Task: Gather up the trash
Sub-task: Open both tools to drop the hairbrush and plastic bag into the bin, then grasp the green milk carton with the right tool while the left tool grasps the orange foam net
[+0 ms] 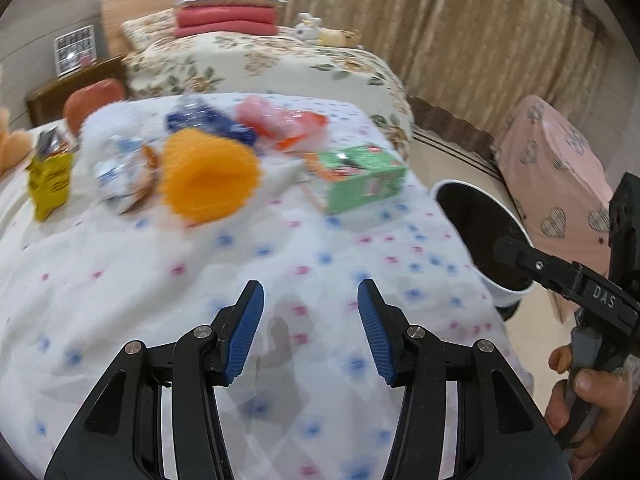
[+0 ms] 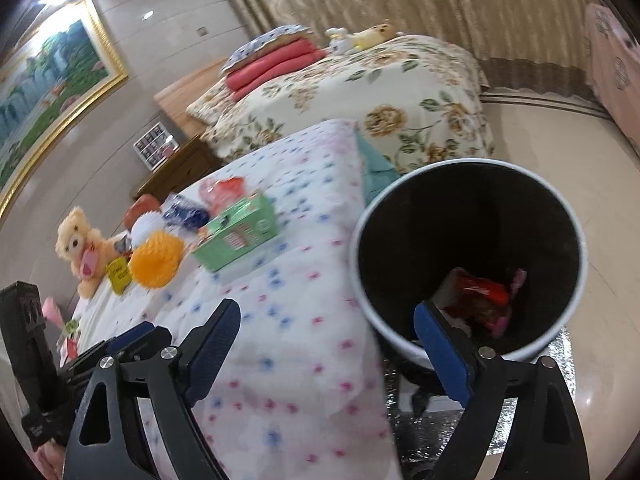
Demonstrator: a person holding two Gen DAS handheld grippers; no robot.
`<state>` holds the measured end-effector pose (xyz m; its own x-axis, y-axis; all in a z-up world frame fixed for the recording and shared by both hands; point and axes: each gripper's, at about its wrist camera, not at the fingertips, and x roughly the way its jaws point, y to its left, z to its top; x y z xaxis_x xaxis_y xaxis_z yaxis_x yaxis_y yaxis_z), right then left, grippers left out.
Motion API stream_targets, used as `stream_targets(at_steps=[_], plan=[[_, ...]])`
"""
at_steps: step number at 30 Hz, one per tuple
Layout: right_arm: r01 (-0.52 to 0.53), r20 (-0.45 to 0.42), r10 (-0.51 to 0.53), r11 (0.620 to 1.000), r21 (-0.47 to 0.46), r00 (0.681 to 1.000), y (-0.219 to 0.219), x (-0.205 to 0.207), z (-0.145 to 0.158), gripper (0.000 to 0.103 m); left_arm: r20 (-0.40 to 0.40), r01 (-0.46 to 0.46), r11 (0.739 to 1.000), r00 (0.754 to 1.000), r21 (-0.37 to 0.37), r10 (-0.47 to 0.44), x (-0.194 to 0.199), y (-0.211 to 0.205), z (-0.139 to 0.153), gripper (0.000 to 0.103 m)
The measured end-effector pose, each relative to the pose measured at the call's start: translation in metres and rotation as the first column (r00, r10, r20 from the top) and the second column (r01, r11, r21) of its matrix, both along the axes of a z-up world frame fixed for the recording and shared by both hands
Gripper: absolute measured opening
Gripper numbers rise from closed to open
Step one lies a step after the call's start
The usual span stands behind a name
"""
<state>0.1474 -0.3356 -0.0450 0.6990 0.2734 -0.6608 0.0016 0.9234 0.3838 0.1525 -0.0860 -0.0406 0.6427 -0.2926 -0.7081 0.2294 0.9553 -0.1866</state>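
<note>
Both grippers spread, empty: left gripper point(image 1: 310, 328) low centre over the dotted bedspread point(image 1: 240, 272), right gripper point(image 2: 326, 350) by the bin point(image 2: 468, 264) at right; trash, green box point(image 1: 356, 178) mid-frame, lies beyond; risk: soft cloth snags fingers, crinkly wrappers slip.

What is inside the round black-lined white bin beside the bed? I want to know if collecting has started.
The round black-lined white bin holds red crumpled wrappers and a pink scrap at the bottom. Anything beneath them, or behind the near wall, is hidden.

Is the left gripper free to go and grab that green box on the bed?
Probably yes. The left gripper is open and empty, and only bare dotted sheet lies between it and the green box; the orange foam net sits off to one side.
</note>
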Motion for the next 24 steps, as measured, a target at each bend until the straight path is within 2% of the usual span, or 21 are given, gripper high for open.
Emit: stream_targets(at_steps=[14, 17, 24], plan=[[-0.142, 0.026, 0.144, 0.989, -0.044, 0.989, 0.057, 0.028, 0.004, 0.095, -0.008, -0.132, 0.991, 0.991, -0.015, 0.132, 0.018, 0.057, -0.004, 0.049], [-0.165, 0.033, 0.167, 0.984, -0.062, 0.985, 0.064, 0.039, 0.007, 0.100, -0.007, -0.143, 0.989, 0.990, -0.021, 0.143, 0.027, 0.064, -0.003, 0.049], [-0.224, 0.016, 0.227, 0.970, -0.098, 0.974, 0.079, 0.068, 0.005, 0.100, -0.018, -0.138, 0.990, 0.990, -0.028, 0.138, 0.049, 0.069, -0.002, 0.049]])
